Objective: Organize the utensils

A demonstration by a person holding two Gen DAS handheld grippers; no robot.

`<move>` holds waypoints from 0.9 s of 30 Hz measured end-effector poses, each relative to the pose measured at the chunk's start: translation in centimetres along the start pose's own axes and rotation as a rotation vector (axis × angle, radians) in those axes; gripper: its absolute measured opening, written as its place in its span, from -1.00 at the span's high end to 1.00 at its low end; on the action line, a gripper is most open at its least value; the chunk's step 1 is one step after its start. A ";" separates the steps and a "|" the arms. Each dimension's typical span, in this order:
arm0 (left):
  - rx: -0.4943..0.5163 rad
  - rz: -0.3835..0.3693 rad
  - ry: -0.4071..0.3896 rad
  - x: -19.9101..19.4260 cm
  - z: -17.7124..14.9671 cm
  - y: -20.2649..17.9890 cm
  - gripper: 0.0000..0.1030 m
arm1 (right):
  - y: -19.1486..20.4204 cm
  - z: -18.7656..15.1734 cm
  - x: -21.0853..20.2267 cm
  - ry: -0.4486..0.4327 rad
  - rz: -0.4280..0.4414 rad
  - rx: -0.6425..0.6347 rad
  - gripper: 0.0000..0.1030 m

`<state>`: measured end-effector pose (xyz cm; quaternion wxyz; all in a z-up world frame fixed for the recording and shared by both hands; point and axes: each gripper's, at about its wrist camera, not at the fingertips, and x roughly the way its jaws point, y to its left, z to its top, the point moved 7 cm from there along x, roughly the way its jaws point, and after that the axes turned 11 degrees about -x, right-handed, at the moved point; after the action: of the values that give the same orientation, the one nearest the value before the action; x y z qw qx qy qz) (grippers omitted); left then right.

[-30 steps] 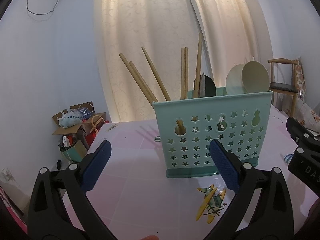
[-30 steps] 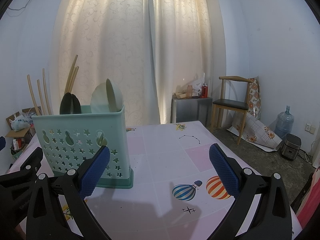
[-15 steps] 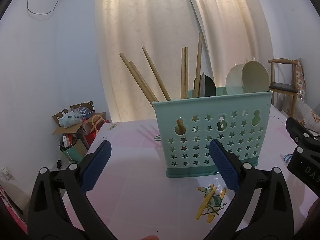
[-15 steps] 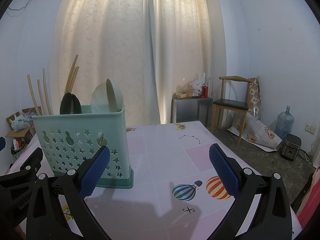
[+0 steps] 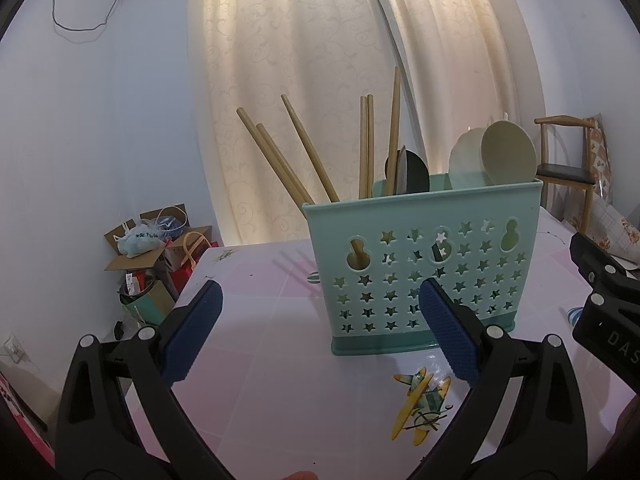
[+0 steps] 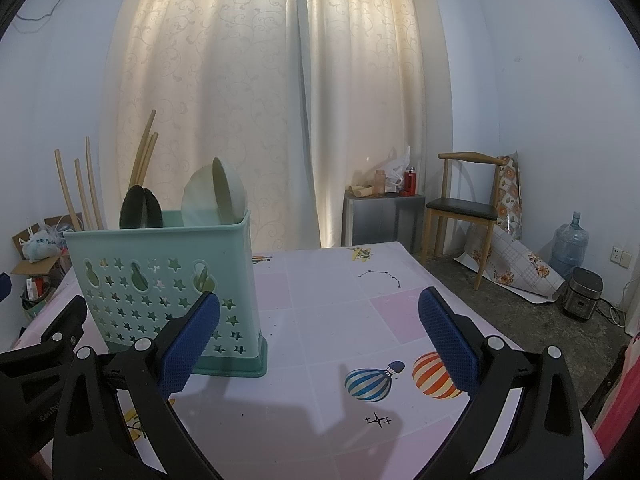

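Utensils stand upright in a pale green holder (image 5: 424, 264) with star-shaped holes, which sits on the tabletop (image 5: 280, 344) in front of me. Wooden chopsticks (image 5: 288, 156) lean out of the compartment at its left end as my left camera sees it, two dark spoons (image 5: 408, 172) stand in the middle section, and two cream ladles or large spoons (image 5: 500, 156) fill the right end. My left gripper (image 5: 320, 336) is spread wide with nothing between its blue pads; the holder stands just beyond it, behind the right-hand pad, not touching. My right gripper (image 6: 320, 336) is also spread wide and empty, and the holder (image 6: 168, 284) sits ahead and to its left, near the left-hand pad; I cannot tell whether they touch. Ahead of the right gripper I see only printed balloons (image 6: 404, 376) on the tablecloth. I see no loose utensil lying on the tabletop in either view, so I judge the sorting to be at or near its end. If anything remains, the next move calls for finding a stray piece outside these views, or straightening the slanted chopsticks; otherwise both grippers need only stay clear of the holder.
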<state>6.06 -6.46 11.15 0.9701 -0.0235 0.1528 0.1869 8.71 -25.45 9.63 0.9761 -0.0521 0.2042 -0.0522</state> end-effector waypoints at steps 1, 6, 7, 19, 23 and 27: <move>0.001 -0.001 -0.001 0.0 0.0 0.0 -0.84 | 0.0 0.0 0.0 0.000 0.000 0.000 -0.88; 0.004 -0.001 0.000 0.0 0.0 0.0 -0.84 | 0.0 0.0 0.0 0.000 0.000 0.000 -0.88; 0.004 -0.001 0.000 0.0 0.0 0.0 -0.84 | 0.0 0.0 0.0 0.000 0.000 0.000 -0.88; 0.008 -0.002 -0.001 0.0 0.0 0.1 -0.84 | 0.0 0.0 0.0 0.000 0.000 0.000 -0.88; 0.008 -0.003 0.000 0.0 0.0 0.0 -0.84 | -0.1 0.0 -0.1 0.000 0.000 0.000 -0.88; 0.008 -0.003 -0.001 0.0 0.0 0.0 -0.84 | 0.0 0.0 0.0 0.000 0.000 0.001 -0.88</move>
<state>6.08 -6.44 11.15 0.9706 -0.0195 0.1531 0.1847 8.70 -25.47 9.64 0.9761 -0.0519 0.2043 -0.0523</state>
